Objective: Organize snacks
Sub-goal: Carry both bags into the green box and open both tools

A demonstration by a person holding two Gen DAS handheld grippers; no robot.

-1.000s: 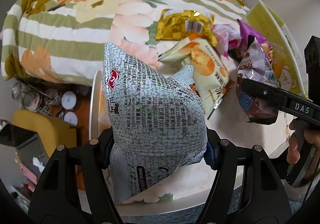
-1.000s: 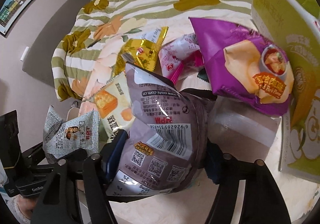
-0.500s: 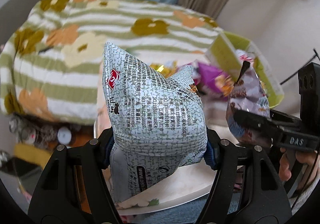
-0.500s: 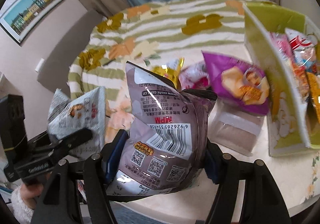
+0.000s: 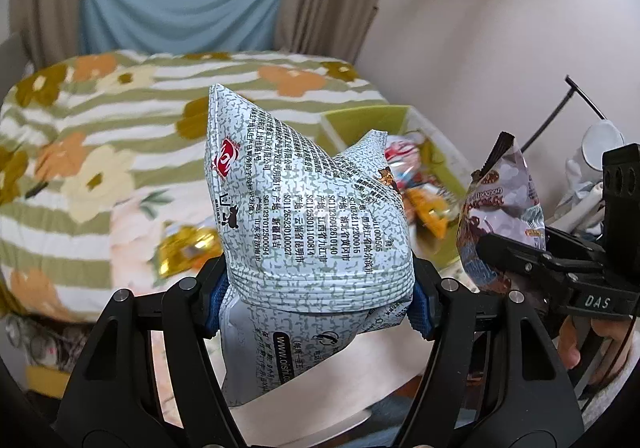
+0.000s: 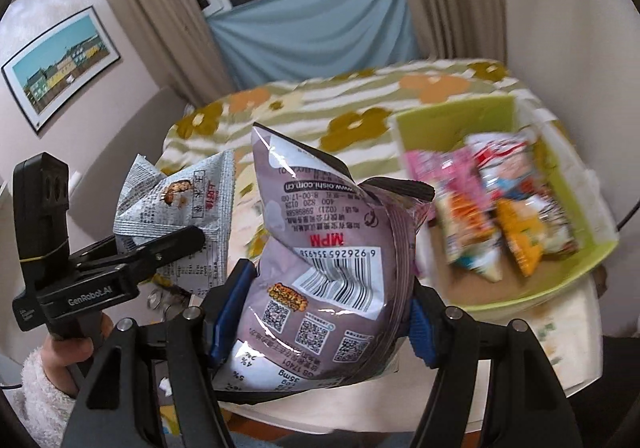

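Both grippers are loaded and the target sits fwd-right of them. In the right wrist view the lime-green open-top cardboard box (image 6: 452,116) fills the right half of the frame, its near rim at lower right, w/ several bright snack packets (image 6: 492,208) already lying inside (blurred, can't read them). The right gripper (image 6: 316,312) is at bottom centre, jaws pinched in on the crumpled mauve foil snack bag w/ barcode and QR codes (image 6: 320,256); blue pads press both sides of the bag's lower body, long axis roughly upright, top corner pointing to upper left. Box lies just right of and beyond that bag, so I judge the right gripper the nearer one and likely first to drop. In the same view the left gripper (image 6: 160,248) shows at left of frame, farther from the box, w/ the person's left hand (image 6: 68,356) in a fuzzy white sleeve below it. In the left wrist view the left gripper (image 5: 316,300) is at bottom centre, jaws clamped on the pale grey-white crackle-print snack bag w/ black text (image 5: 304,216), bag standing tall, peak toward upper left; the green box (image 5: 360,120) peeks out behind it at centre-right, mostly hidden. Right gripper's mauve bag (image 5: 504,216) is at right of frame. A gold foil packet (image 5: 188,248) lies at left-centre on the table, not yet sorted; floral striped quilt (image 5: 100,128) behind. Coming move, as I judge it: carry right and fwd over the rim, then spread jaws.
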